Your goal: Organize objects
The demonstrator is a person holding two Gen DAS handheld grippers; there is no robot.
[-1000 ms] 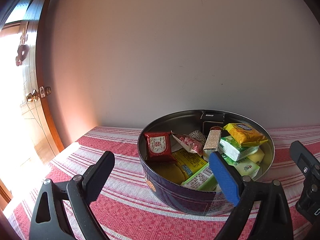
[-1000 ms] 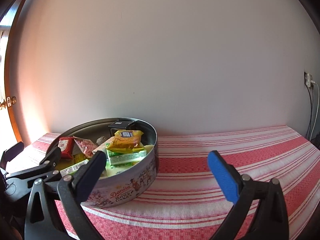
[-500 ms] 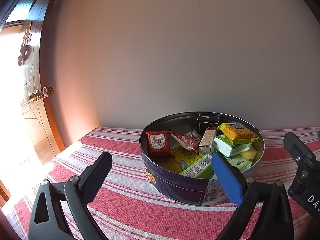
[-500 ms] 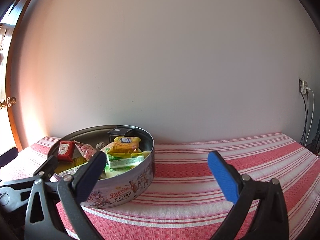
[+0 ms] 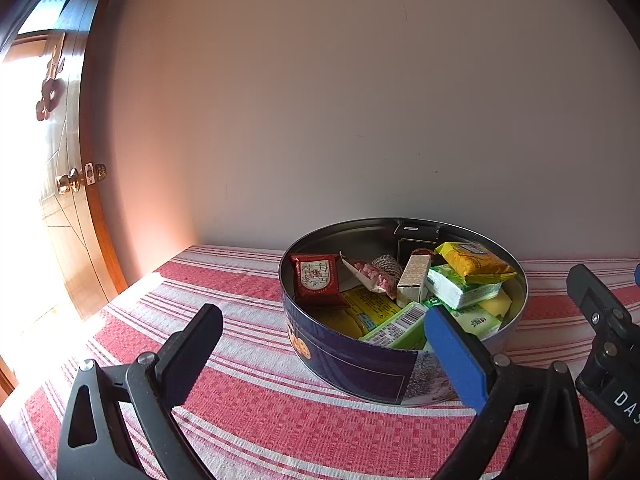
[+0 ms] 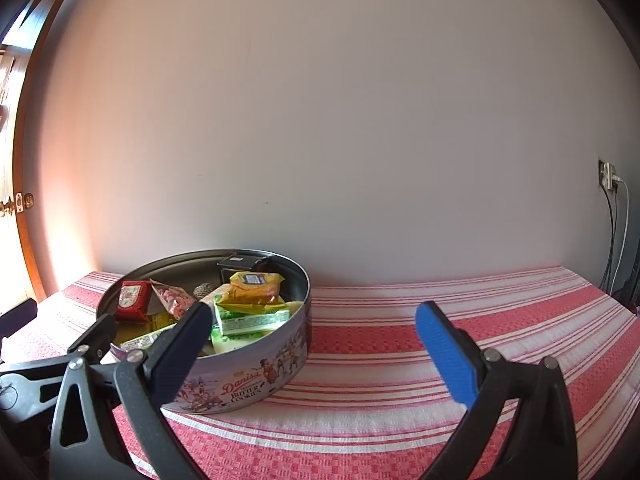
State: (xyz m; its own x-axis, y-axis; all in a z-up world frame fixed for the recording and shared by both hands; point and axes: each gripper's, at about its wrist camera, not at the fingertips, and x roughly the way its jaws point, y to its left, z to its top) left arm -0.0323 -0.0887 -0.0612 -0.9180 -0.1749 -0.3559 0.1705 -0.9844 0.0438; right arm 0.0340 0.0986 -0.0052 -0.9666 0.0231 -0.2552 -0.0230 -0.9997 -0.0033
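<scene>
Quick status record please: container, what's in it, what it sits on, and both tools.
container: round cookie tin, lid off
contents: red packet, yellow packet, green-and-white pack, pink-dotted wrapper, twine ball, black box, more beneath
surface: red-and-white striped cloth
left tool: open, nothing between its fingers
right tool: open, empty, beside the tin

Round cookie tin [image 6: 248,380] sitting on striped surface [image 6: 440,344], holding snack packets; right tool [image 6: 312,344] hovering with jaws spread, gripping nothing.
</scene>
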